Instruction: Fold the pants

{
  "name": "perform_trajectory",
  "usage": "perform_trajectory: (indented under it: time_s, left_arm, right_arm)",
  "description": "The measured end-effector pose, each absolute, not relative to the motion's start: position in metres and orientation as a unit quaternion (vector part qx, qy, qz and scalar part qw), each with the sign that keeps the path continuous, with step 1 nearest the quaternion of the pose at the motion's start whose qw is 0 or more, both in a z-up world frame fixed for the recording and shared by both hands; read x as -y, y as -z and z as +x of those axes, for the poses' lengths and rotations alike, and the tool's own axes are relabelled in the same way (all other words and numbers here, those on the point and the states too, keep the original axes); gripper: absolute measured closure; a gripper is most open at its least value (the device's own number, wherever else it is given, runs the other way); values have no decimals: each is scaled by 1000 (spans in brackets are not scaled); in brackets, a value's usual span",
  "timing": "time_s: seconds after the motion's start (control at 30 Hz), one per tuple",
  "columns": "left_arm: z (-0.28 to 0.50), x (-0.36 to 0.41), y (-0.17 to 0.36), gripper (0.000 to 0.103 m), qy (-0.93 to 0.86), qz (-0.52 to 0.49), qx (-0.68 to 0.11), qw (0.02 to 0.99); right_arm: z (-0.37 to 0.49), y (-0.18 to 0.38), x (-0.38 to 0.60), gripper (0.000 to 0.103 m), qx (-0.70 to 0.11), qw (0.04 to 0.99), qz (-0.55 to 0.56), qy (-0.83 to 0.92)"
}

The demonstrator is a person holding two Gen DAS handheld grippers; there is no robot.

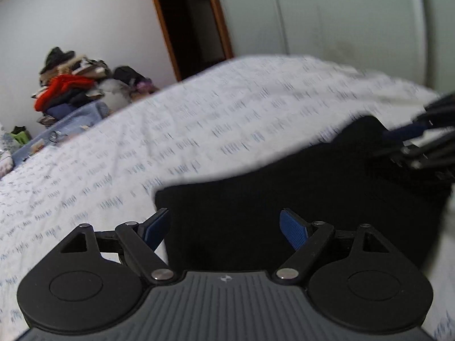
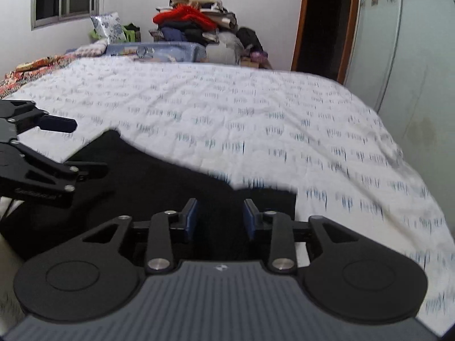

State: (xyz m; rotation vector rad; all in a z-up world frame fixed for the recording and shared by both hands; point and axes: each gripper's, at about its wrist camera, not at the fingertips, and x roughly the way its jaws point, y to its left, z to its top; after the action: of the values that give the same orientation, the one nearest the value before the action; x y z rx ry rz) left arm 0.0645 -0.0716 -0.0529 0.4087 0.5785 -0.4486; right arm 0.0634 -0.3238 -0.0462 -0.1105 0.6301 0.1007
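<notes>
Black pants (image 1: 298, 199) lie folded on the bed (image 1: 199, 130), on its white patterned sheet, at the near edge. Left gripper (image 1: 227, 227): jaws spread wide over the near corner of the fabric, pads clear of it. Right gripper (image 2: 219, 218): jaws partly apart above the other end, dark cloth below and between them (contact cannot be told). Clothes pile (image 2: 196, 20) stands beyond the bed

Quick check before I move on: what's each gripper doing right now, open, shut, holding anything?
Left gripper: open wide over the black pants, gripping nothing.
Right gripper: jaws partly apart above the pants; no cloth visibly pinched.
</notes>
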Motion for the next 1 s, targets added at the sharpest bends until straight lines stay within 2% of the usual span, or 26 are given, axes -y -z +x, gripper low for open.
perform_trajectory:
  time_s: [0.13,0.33,0.47,0.6,0.63,0.73,0.83,0.97,1.0]
  left_arm:
    - [54,77,58,19,190,201,-280,919]
    - [28,64,39,19,202,148,-297,922]
    - [11,66,57,19,196,163,-315,914]
    - [7,59,40,19,177,127,-322,921]
    - [6,56,36,19,171,114,-324,923]
    - [6,52,29,19,156,83,-341,923]
    - [6,51,27,19,136,71,-364,919]
    - [0,48,23,19,117,66,-377,916]
    - [-1,48,21,19,115,66,-377,917]
  right_arm:
    - [53,68,327,66,-317,946,-58,-31]
    - [18,38,316,66,-284,956,-66,-27]
    - [11,68,317,64,-321,945,-60,-27]
    - [2,65,317,63,-303,952,-45,-10]
    - [-2,58,317,61,-289,957,-34,-3]
    - [-20,40,313,42,-250,968,-8,-3]
    - [-35,33,305,34,-244,970,0,-8]
    - [-51,32,287,7,-256,967,-7,-2]
    - [-55,32,282,3,-257,966,-12,-5]
